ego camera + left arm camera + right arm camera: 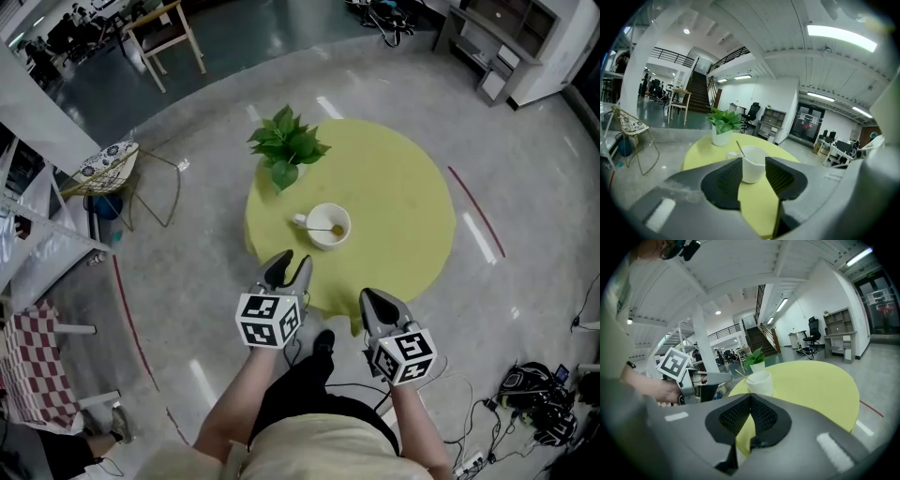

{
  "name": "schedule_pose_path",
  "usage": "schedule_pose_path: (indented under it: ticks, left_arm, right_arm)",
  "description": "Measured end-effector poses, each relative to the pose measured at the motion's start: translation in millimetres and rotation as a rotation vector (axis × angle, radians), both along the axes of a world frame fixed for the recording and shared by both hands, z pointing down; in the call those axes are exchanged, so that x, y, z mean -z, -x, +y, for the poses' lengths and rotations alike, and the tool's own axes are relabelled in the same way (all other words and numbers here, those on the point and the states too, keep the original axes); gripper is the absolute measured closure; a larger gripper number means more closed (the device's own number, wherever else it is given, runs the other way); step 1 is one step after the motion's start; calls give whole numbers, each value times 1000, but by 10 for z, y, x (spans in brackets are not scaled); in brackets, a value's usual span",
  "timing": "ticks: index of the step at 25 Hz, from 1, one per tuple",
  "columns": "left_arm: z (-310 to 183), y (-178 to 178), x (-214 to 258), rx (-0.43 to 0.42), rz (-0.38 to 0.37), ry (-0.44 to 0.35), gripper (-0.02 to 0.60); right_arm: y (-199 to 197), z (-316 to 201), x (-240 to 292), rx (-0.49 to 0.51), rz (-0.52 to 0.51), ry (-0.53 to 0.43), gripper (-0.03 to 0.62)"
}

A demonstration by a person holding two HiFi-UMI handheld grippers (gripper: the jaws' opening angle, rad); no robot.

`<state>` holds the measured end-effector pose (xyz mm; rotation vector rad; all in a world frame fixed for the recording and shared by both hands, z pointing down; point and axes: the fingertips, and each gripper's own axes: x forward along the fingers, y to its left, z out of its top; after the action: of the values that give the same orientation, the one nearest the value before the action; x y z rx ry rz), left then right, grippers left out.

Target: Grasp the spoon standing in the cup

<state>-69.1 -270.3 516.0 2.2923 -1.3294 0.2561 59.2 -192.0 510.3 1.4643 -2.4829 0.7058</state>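
A white cup [329,226] stands near the front of the round yellow-green table [403,197], with a spoon [324,228] leaning inside it. My left gripper [289,268] hovers over the table's near edge, just short of the cup, jaws open and empty. In the left gripper view the cup [753,160] shows between the spread pads of the left gripper [753,169], with the spoon handle [739,147] slanting up to the left. My right gripper [373,303] is shut and empty, lower right of the cup. The right gripper view shows the right gripper [750,402], cup [760,381] and spoon [740,375].
A potted green plant [286,148] stands on the table behind the cup. A wicker chair [105,167] stands to the left, and a wooden chair [167,36] is farther back. Red tape lines [475,210] mark the floor. Cables [534,398] lie at the lower right.
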Motion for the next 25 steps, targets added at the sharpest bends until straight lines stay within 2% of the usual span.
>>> schedule_pose_path:
  ticks: [14, 22, 25]
  left_arm:
    - [-498, -46, -242, 55, 32, 74, 424]
    - [-677, -75, -300, 60, 44, 92, 459]
    - [-727, -83, -303, 58, 43, 92, 495]
  right_arm:
    - [15, -389, -127, 16, -6, 37, 591]
    - [23, -528, -185, 13, -14, 56, 591]
    - [20, -551, -208, 7, -14, 63, 591]
